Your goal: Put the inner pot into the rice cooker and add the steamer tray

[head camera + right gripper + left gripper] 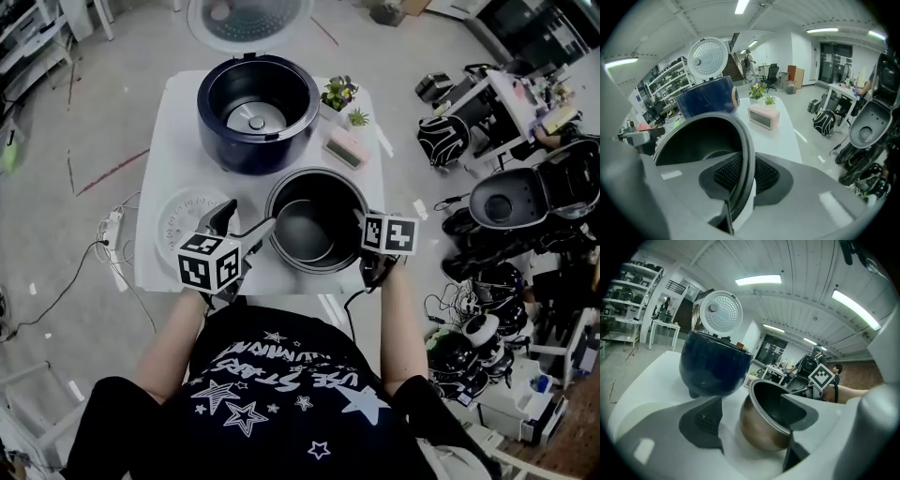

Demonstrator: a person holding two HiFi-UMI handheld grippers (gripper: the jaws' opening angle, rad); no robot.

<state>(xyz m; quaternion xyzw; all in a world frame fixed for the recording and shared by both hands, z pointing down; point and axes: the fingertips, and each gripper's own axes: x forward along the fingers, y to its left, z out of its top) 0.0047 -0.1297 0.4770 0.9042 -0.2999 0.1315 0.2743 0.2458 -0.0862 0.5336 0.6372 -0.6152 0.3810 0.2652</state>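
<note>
Your right gripper (pixel 740 176) clamps the inner pot (pixel 314 223) rim, left gripper (pixel 755 416) jaws apart straddling it (near tabletop edge); rice cooker (pixel 258 112) empty, steamer tray (pixel 187 223) untouched.

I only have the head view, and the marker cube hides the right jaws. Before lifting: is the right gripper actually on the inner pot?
Observer: Yes. The right gripper view shows the right gripper shut on the inner pot, with the rim clamped between its pads.
Operator: And the left?
Observer: The left gripper is open. Its jaws straddle the rim, and the outer pad is apart from the pot's wall.
Operator: Is the cooker lid out of the way?
Observer: The lid stands upright behind the rice cooker.
</note>
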